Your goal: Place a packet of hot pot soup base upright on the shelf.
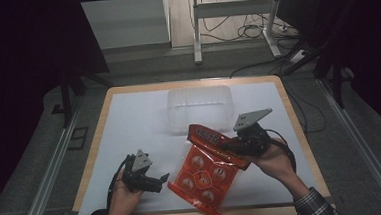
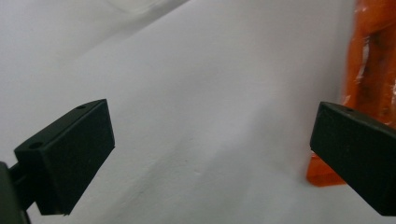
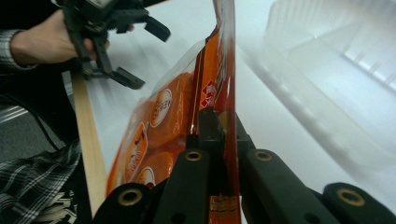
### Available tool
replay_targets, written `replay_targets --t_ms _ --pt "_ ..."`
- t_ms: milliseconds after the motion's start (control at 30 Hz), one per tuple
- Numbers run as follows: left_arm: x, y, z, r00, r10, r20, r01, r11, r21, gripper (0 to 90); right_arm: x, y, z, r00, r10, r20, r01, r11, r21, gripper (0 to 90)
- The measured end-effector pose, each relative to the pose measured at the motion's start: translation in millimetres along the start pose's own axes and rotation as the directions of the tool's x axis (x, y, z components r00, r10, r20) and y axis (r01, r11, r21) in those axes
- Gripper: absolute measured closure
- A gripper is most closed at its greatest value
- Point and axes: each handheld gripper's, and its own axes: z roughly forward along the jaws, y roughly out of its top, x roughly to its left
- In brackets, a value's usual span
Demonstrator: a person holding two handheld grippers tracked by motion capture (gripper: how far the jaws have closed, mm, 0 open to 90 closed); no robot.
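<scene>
A wooden-edged table (image 1: pixel 94 143) covered by a white sheet (image 1: pixel 139 125) carries everything. Toward the far edge, about midway along it, stands a clear plastic rectangular container (image 1: pixel 200 109), empty as far as the high view shows; in the right gripper view its ribbed translucent wall (image 3: pixel 336 70) runs along the right side.

Next in size is a flat orange-red plastic snack bag printed with round pictures (image 1: pixel 202 174). It lies slanted from just in front of the container down to the near edge of the table, where its lower corner reaches the wooden rim. Its upper end is lifted off the sheet.

The right gripper (image 1: pixel 231 147), held in the person's right hand (image 1: pixel 274 157) near the right half of the table, has its jaws closed tight on the bag's upper edge; in the right gripper view the bag's seam (image 3: pixel 229 93) stands pinched between the two black jaws.

The left gripper (image 1: pixel 158 182), held in the left hand (image 1: pixel 121 199) near the near-left part of the table, sits just beside the bag's left edge with its jaws spread wide and nothing between them; the left gripper view shows white sheet between them and the bag's orange edge (image 2: pixel 369 56) behind the right jaw.
</scene>
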Motion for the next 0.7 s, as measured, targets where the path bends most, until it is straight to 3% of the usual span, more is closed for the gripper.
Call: replay_targets --t_ms 267,700 --pt "1.5 0.0 -1.3 1.0000 -0.006 0.002 0.006 0.9999 -0.013 0.0 10.8 24.0 -10.7 0.9992 -0.040 -0.004 0.040 0.999 0.012 89.2" --pt "1.0 0.6 -3.0 0.9999 -0.008 0.014 0.008 0.9993 -0.036 0.0 12.8 49.0 -30.9 0.9974 -0.071 0.009 0.071 0.997 0.001 89.2"
